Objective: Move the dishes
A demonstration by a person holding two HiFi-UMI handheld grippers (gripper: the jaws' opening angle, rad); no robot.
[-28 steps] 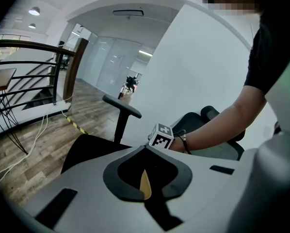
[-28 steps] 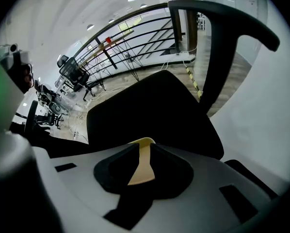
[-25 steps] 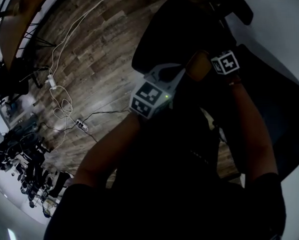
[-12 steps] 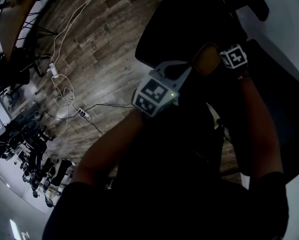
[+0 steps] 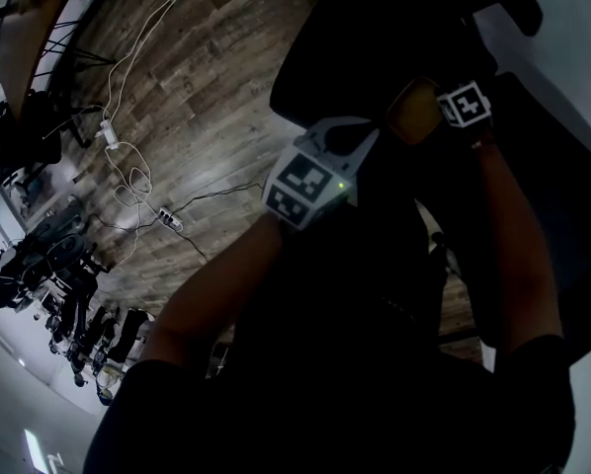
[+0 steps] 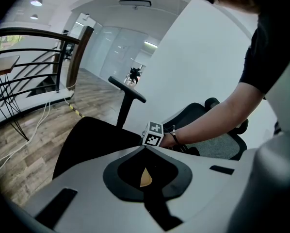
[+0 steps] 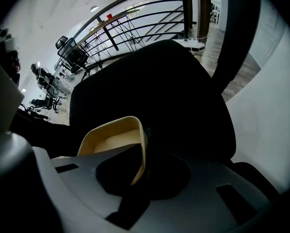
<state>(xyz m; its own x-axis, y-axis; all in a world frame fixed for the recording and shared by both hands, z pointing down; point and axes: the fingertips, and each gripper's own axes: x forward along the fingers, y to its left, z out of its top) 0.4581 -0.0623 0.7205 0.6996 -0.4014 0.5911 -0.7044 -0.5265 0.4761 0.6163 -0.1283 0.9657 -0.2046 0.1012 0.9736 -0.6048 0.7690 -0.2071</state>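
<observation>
A tan square-sided dish (image 7: 113, 140) is clamped by its rim in my right gripper (image 7: 137, 166), above a black office chair seat (image 7: 174, 91). In the head view the dish (image 5: 412, 115) shows between the two grippers, over the chair (image 5: 375, 38). My left gripper (image 5: 370, 141) reaches it from the left, and my right gripper (image 5: 432, 117) from the right. In the left gripper view only a tan sliver of the dish (image 6: 145, 177) shows in the jaws of my left gripper (image 6: 146, 181), with the right gripper's marker cube (image 6: 153, 134) just beyond.
White cables and a power strip (image 5: 127, 166) lie on the wooden floor at left. A black railing (image 6: 28, 57) stands at the left, and a second office chair (image 6: 217, 144) behind the right arm. A white wall (image 5: 572, 47) is at right.
Both grippers and the dish have drifted slightly up and right in the head view, keeping the same places relative to each other. Nothing was let go.
</observation>
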